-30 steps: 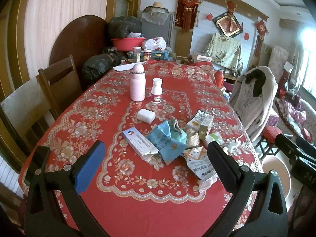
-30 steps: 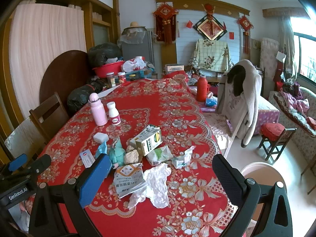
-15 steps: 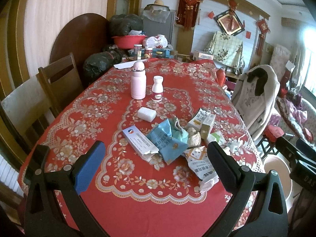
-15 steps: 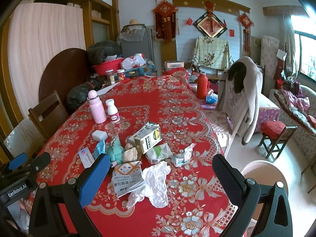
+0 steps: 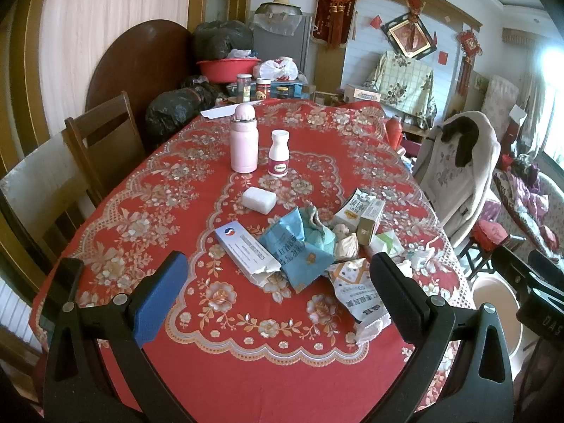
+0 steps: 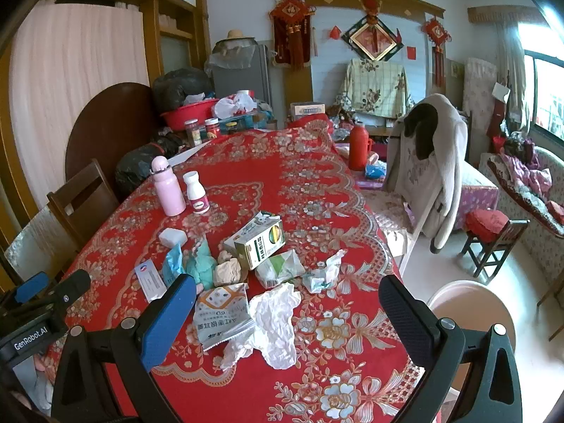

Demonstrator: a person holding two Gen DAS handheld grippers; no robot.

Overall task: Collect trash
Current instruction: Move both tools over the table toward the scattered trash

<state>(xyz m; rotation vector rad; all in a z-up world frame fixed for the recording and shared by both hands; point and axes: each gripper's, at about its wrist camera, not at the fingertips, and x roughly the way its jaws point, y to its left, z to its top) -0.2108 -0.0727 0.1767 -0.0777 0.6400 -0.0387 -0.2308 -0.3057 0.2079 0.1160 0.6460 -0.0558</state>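
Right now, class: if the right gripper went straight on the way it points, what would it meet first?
Probably the crumpled white tissue, lying between the open right gripper fingers beside the printed packet; depth is uncertain.

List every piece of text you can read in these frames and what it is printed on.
"GenRobot.AI": on the left tool's body, seen from the right wrist view.
"DAS": cut off at the frame edge, on the right tool's body, seen from the left wrist view.
Chinese print on the white packet, blue packet, green box and wall hangings: too small or blurred to read.
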